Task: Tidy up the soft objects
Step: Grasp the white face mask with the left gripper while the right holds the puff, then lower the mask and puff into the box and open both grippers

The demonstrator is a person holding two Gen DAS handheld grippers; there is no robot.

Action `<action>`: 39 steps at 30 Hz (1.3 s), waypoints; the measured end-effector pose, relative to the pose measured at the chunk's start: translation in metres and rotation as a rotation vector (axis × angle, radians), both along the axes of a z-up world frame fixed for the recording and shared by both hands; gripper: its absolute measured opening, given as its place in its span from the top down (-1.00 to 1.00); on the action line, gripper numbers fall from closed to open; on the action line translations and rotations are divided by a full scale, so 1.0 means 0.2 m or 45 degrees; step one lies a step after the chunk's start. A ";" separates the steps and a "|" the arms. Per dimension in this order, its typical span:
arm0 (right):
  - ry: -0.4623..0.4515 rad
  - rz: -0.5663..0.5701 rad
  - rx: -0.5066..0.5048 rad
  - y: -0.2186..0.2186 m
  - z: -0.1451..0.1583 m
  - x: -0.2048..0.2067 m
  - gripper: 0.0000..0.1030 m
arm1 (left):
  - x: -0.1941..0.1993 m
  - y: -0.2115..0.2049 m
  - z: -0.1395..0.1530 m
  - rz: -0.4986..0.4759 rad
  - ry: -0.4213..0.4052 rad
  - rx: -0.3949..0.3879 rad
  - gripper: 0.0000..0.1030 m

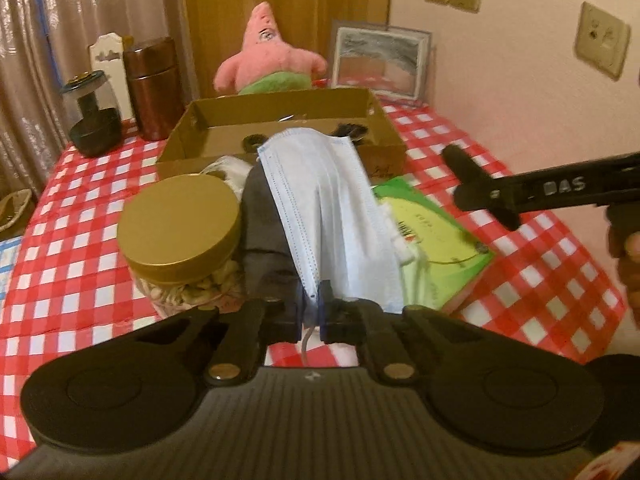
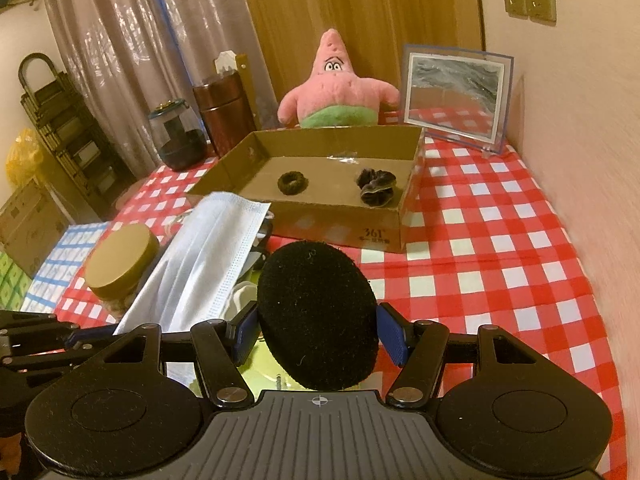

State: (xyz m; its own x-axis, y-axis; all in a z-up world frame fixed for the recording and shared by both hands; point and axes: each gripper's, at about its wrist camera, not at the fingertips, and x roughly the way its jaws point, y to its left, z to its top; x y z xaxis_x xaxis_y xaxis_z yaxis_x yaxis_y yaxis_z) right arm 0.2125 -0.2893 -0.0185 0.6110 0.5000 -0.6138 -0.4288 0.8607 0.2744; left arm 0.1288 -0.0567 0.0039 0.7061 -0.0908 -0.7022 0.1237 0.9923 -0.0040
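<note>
Soft objects are mid-sort on the checked bench point(image 1: 520, 280): from the left wrist view, the left hand-held gripper point(image 1: 314, 312) is pressed together on the near corner of a pale blue face mask point(image 1: 328, 208), which hangs up and away from the pads towards the cardboard box point(image 1: 280, 120). Only a corner is pinched, so I judge the mask could slip free or droop and drag across the gold-lidded jar point(image 1: 180, 224) just beside it, or snag the box's front wall if carried low. The mask covers a dark cloth and some white items beneath it; what they are I cannot tell, and the green packet point(image 1: 440, 240) is partly hidden and blurred. The right hand-held gripper point(image 1: 480, 188) enters from the right edge, its load out of sight here. From the right wrist view, the right hand-held gripper point(image 2: 318, 332) pinches a black round foam pad point(image 2: 318, 316) across its width, the blue pads point(image 2: 390, 336) touching both rims. Squeezed edgewise, the soft pad could buckle and pop out. It blocks the bench directly below. Inside the box lie a black hair tie point(image 2: 294, 183) and a dark scrunchie point(image 2: 376, 186); a clear scrap at the back wall is too small to identify. The pink star plush point(image 2: 338, 88) sits behind the box, its lower part cut off by the wall.
</note>
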 end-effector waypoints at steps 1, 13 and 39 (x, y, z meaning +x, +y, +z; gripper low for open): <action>-0.002 0.000 0.000 0.00 0.01 -0.01 -0.21 | -0.01 0.00 0.01 -0.008 -0.004 -0.017 0.89; -0.041 -0.032 0.014 -0.01 0.14 -0.05 -0.21 | 0.04 0.13 0.25 -0.039 -0.082 -0.186 0.91; -0.058 -0.071 -0.027 0.16 0.19 0.62 -0.21 | 0.98 0.42 0.42 -0.087 -0.072 -0.125 0.91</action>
State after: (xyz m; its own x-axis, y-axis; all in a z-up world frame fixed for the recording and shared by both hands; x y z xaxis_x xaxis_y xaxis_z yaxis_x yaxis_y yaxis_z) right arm 0.3363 -0.2567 0.0200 0.6653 0.4515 -0.5946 -0.3916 0.8891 0.2370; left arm 0.3244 0.0282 0.0876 0.7341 -0.2062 -0.6470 0.1938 0.9768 -0.0914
